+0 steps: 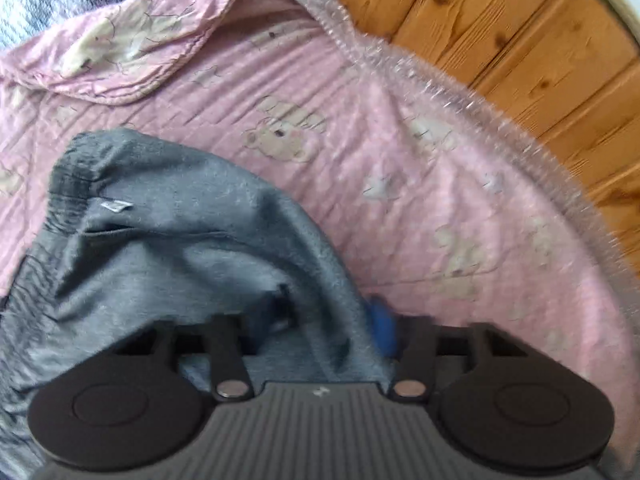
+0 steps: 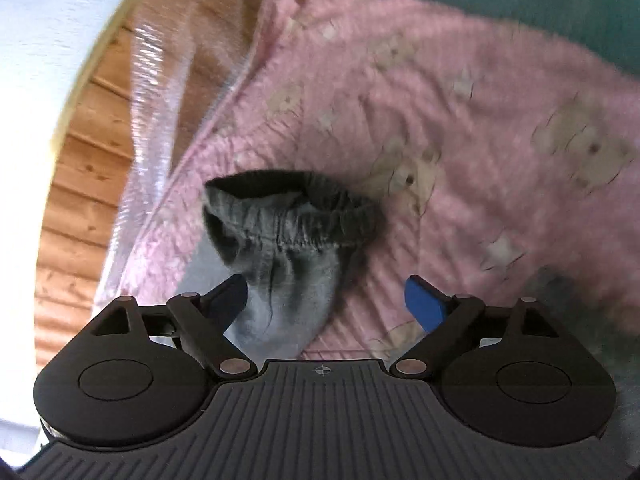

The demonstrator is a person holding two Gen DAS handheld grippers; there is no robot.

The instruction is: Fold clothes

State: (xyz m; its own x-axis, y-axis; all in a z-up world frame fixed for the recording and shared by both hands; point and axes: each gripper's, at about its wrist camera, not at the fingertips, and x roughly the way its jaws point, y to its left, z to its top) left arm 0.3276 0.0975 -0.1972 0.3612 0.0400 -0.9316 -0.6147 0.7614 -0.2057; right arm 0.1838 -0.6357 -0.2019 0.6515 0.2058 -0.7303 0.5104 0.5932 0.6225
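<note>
A grey jersey garment with a gathered elastic band (image 1: 168, 240) is being carried over a pink quilted bedcover printed with pale bears (image 1: 400, 168). The cloth is draped across the left tool (image 1: 320, 340), hiding most of both fingers; only a blue pad (image 1: 382, 324) is peeking out beside the cloth, so it cannot be told whether this tool is closed on the fabric.

In the right wrist view, the right tool (image 2: 332, 300) is being held with its fingers wide apart, and the garment's elastic cuff or waistband (image 2: 288, 216) is hanging ahead of and between them, cloth touching the inner finger on the view's left.

For the grip to be made well, the gathered band should be centred between the fingers before they are brought together, and both layers of the hem should be caught. The cloth should be kept taut between the two tools so an even crease is being formed. A strip of clear bubble wrap (image 1: 400, 68) is lying along the bedcover's edge, ahead of the left tool, and should be avoided.
</note>
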